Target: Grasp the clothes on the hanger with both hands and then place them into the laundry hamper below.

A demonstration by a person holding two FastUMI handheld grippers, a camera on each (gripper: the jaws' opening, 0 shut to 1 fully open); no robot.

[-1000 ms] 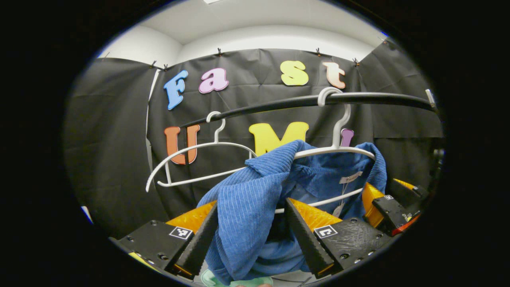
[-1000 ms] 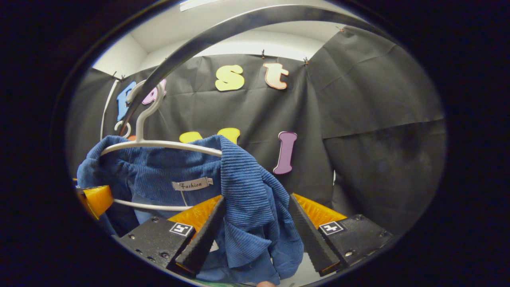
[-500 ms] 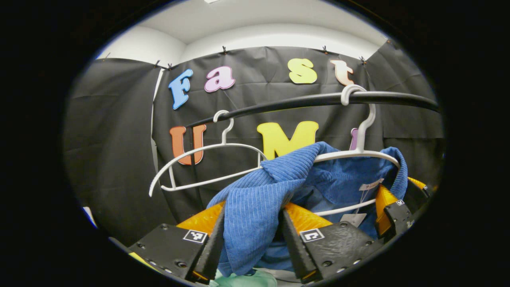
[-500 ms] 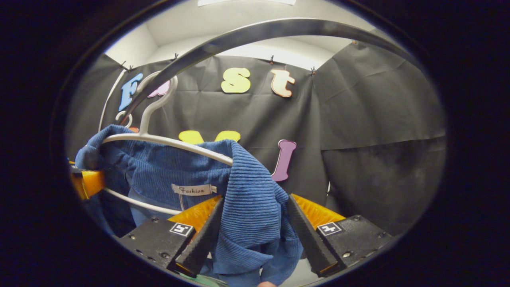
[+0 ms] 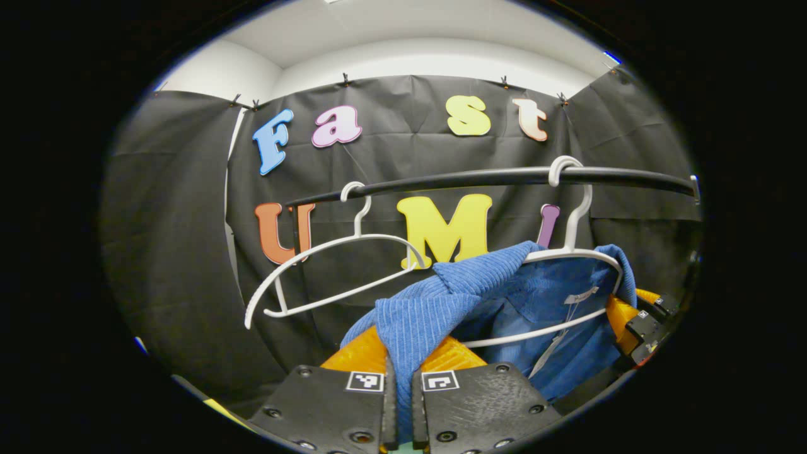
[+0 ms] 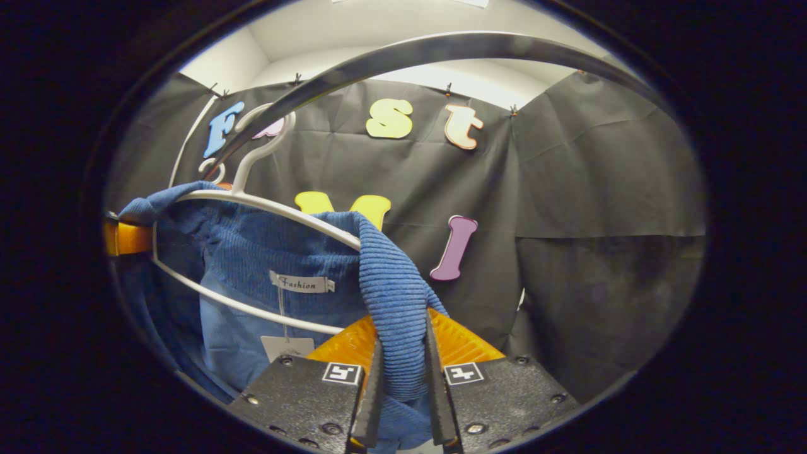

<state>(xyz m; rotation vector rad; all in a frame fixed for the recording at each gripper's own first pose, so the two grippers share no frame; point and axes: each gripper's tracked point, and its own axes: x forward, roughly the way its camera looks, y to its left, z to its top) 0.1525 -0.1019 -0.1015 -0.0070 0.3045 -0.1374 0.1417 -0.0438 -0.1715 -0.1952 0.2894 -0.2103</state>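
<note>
The left gripper (image 5: 398, 403) is clenched on a fold of the blue top (image 5: 435, 309), its fingers pressing the cloth from both sides. The right gripper (image 6: 403, 391) pinches the top's (image 6: 391, 296) other shoulder the same way. The top hangs on a white hanger (image 5: 570, 252), hooked over a dark rail (image 5: 479, 178). A bare hanger (image 5: 334, 246) hangs beside it on the rail.

Black horizontal clothes rail (image 5: 479, 179) close overhead, arching right above in the right gripper view, empty white wire hanger (image 5: 328, 271) hooked on it beside the white wire hanger (image 5: 567, 252) under the blue ribbed garment (image 5: 441, 302), open room right of the garment before the black cloth wall (image 6: 605, 208).
</note>
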